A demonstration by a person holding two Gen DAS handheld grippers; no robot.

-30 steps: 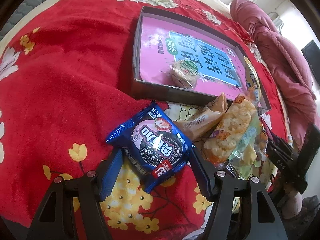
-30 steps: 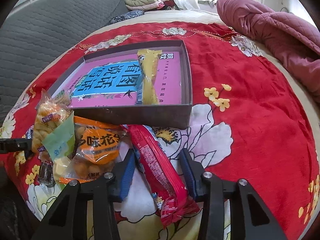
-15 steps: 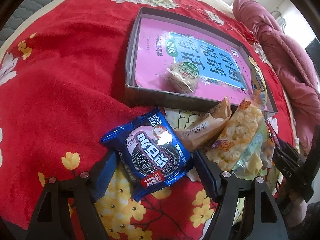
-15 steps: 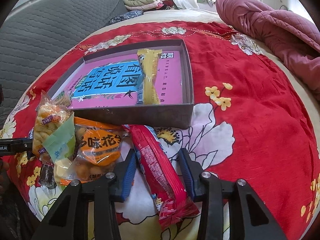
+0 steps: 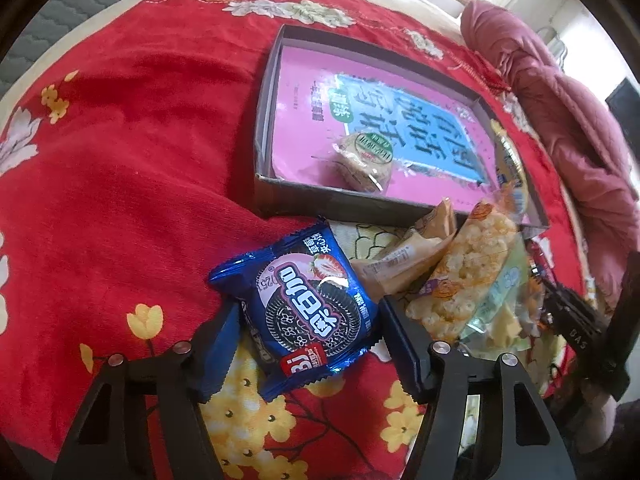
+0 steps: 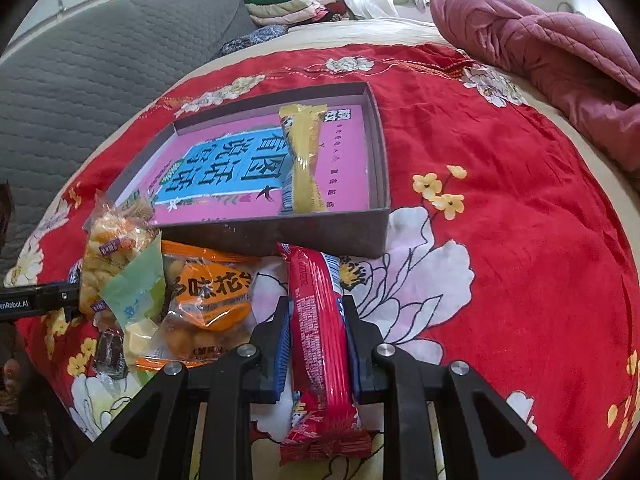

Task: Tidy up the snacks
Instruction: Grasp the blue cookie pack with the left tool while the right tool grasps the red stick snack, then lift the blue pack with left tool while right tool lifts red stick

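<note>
My left gripper [image 5: 308, 316] is shut on a blue cookie packet [image 5: 304, 304] and holds it over the red cloth, short of the box. My right gripper [image 6: 318, 312] is shut on a long red snack bar [image 6: 320, 328] in front of the box. The shallow dark box [image 5: 340, 200] with a pink book inside holds a round wrapped cake [image 5: 360, 158]. In the right wrist view the box [image 6: 320, 232] also holds a long yellow packet [image 6: 302, 160].
A heap of snacks lies before the box: a puffed-rice bag [image 5: 464, 276], a tan packet [image 5: 412, 248], an orange peanut bag [image 6: 208, 300], a green-labelled bag [image 6: 136, 296]. A pink quilt [image 6: 540, 48] lies at the far right, a grey headboard [image 6: 80, 80] at the left.
The right gripper has closed on the red snack bar. The left gripper has lifted the blue cookie packet slightly and drawn nearer the box.
</note>
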